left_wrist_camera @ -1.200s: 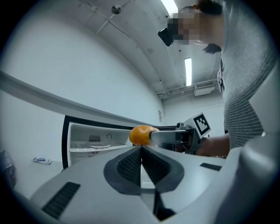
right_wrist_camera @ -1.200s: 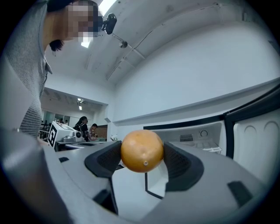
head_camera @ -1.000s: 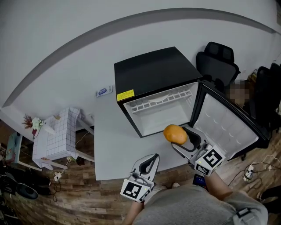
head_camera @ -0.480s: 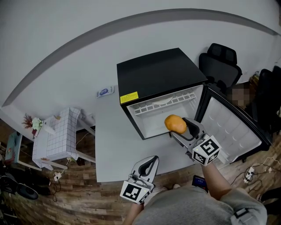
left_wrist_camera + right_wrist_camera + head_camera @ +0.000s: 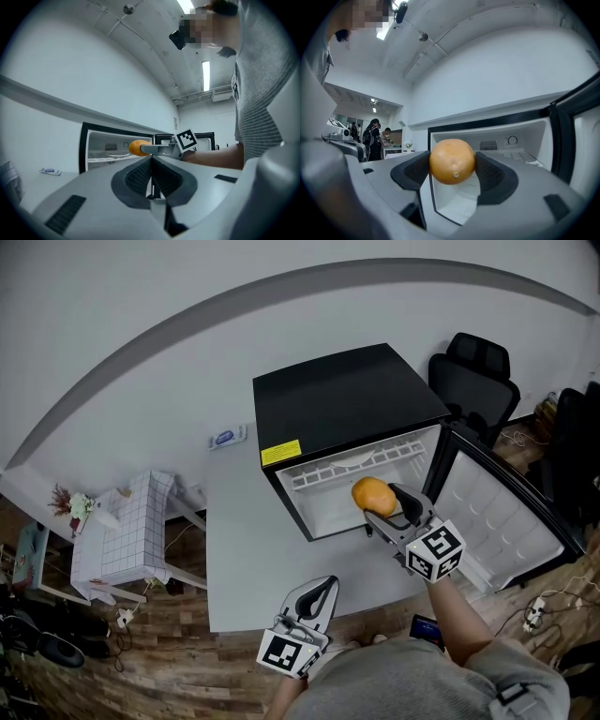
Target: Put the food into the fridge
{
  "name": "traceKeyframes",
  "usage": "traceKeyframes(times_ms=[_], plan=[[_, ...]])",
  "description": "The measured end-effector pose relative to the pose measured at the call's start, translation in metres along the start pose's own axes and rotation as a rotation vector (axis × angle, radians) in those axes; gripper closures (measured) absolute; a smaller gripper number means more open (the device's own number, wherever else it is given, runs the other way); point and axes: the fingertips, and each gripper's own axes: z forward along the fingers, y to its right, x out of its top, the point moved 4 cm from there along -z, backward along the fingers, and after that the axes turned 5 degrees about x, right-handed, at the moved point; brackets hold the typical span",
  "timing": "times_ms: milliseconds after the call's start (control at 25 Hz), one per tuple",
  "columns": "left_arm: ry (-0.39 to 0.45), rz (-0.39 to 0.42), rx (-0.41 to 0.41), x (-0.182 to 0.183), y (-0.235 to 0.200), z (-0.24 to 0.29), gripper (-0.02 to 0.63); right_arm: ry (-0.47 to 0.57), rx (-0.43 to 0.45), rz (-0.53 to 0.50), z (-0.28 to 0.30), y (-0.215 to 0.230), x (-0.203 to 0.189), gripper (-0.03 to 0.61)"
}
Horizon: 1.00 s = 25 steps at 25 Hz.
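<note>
Orange fruit, round and smooth-skinned (image 5: 452, 161), gripped between the dark ribbed pads (image 5: 493, 174) of the right gripper (image 5: 386, 508), one pad on each side. The fruit hangs in the air, resting on no surface. Directly ahead of this gripper is the open mouth of a small black fridge with a white interior (image 5: 347, 399). The fruit is just in front of the opening, level with the upper part. A dial and vent show on the back wall beyond the jaws. The fridge's white-lined door (image 5: 497, 521) stands swung wide, to the right of the right gripper.

Left gripper (image 5: 319, 594): jaws pressed together, nothing between them. It is held low by the person's body, behind and to the left of the right gripper, at the near edge of the pale grey tabletop (image 5: 248, 549), well apart from the fruit.
</note>
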Motion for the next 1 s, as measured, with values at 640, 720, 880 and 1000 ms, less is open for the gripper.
traceKeyframes(times_ms=[640, 720, 880, 1000], plan=[[0.021, 0.018, 0.046, 0.006, -0.019, -0.004, 0.603, -0.016, -0.1, 0.0, 0.053, 0.043, -0.012, 0.267], [0.006, 0.018, 0.057, 0.004, -0.023, -0.005, 0.603, -0.017, -0.113, 0.003, 0.059, 0.048, -0.012, 0.267], [-0.018, 0.016, 0.08, -0.001, -0.032, -0.008, 0.603, -0.022, -0.131, 0.005, 0.069, 0.057, -0.011, 0.267], [0.001, 0.021, 0.085, 0.004, -0.036, -0.006, 0.603, -0.034, -0.146, 0.001, 0.078, 0.062, -0.011, 0.267]])
